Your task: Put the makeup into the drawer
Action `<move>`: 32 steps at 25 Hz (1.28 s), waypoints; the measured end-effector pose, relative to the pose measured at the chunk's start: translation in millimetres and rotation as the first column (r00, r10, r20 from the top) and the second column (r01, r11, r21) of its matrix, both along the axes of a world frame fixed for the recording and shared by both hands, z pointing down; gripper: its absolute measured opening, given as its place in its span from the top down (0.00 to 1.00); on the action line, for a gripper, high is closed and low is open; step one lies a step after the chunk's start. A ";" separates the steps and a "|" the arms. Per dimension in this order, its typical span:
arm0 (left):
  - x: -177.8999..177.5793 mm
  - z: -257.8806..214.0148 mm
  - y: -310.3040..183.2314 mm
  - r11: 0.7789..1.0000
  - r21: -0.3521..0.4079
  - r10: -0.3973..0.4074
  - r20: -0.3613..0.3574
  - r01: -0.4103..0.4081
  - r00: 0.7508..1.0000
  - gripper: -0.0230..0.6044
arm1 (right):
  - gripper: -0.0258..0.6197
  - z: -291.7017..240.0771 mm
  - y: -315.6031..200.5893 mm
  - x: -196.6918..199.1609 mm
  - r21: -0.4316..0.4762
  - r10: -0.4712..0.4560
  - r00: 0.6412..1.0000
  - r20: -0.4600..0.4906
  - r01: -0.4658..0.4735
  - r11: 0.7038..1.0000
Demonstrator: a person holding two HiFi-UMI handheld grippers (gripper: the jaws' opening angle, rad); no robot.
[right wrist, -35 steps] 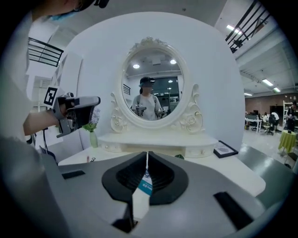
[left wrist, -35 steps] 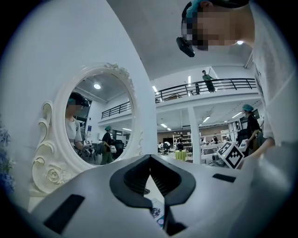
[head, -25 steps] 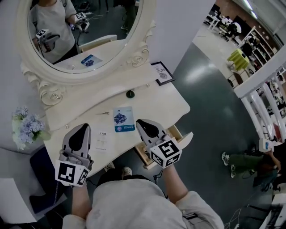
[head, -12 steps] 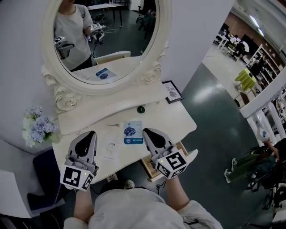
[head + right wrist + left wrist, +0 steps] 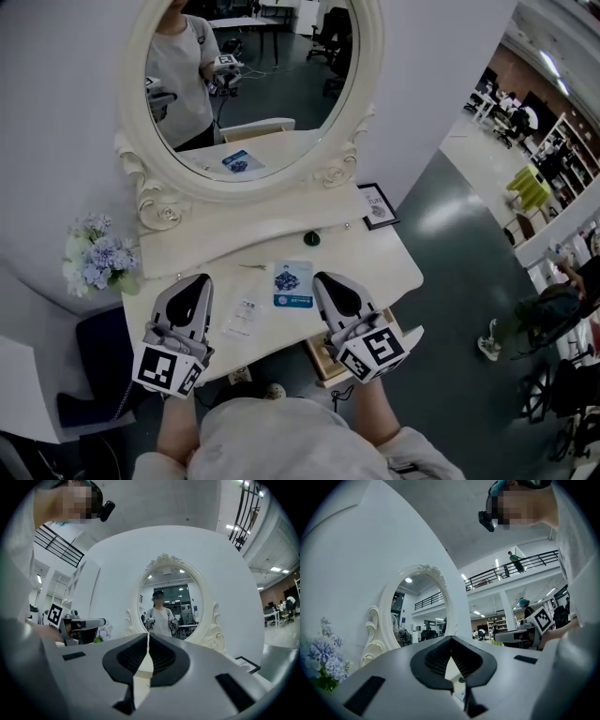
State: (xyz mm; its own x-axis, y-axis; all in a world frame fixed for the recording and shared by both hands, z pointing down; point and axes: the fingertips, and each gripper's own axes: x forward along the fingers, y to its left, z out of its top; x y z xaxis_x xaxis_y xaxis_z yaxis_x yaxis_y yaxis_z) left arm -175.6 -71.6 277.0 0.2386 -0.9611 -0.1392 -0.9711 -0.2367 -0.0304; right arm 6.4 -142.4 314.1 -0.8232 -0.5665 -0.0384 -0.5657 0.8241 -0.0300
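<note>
My left claw (image 5: 195, 285), right claw (image 5: 332, 285): both together, empty | makeup (image 5: 292, 284) on worktop (image 5: 375, 258) | drawer (image 5: 410, 339) open to take it.

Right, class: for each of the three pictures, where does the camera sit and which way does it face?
Head view: on the person's head, looking steeply down at the dressing table and mirror; both arms, left gripper and right gripper show.
Left gripper view: rides the left gripper, looking along its closed jaws, the mirror seen obliquely at left; the right gripper shows at right.
Right gripper view: rides the right gripper, facing the mirror squarely over closed jaws; the person's reflection shows.
Shared: both gripper views show the mirror.
</note>
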 end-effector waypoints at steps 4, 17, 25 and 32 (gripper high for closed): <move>-1.5 -4.0 5.8 1.000 0.010 -0.009 0.000 0.009 1.000 0.94 | 0.92 -4.8 4.4 -0.9 0.007 -0.009 1.000 0.014 0.009 1.000; 1.0 -12.4 17.9 0.999 0.036 -0.013 -0.001 0.013 1.000 0.94 | 0.92 -10.6 17.0 -1.9 0.029 -0.025 0.999 0.027 0.025 0.999; 6.5 -13.6 18.6 0.999 0.045 -0.012 -0.005 0.012 1.000 0.94 | 0.92 -10.2 18.8 -0.1 0.030 -0.037 0.999 0.032 0.036 0.999; 4.9 -14.2 20.7 0.999 0.048 -0.020 -0.020 0.021 1.000 0.94 | 0.92 -10.9 21.5 -1.3 0.031 -0.046 0.998 0.036 0.045 0.999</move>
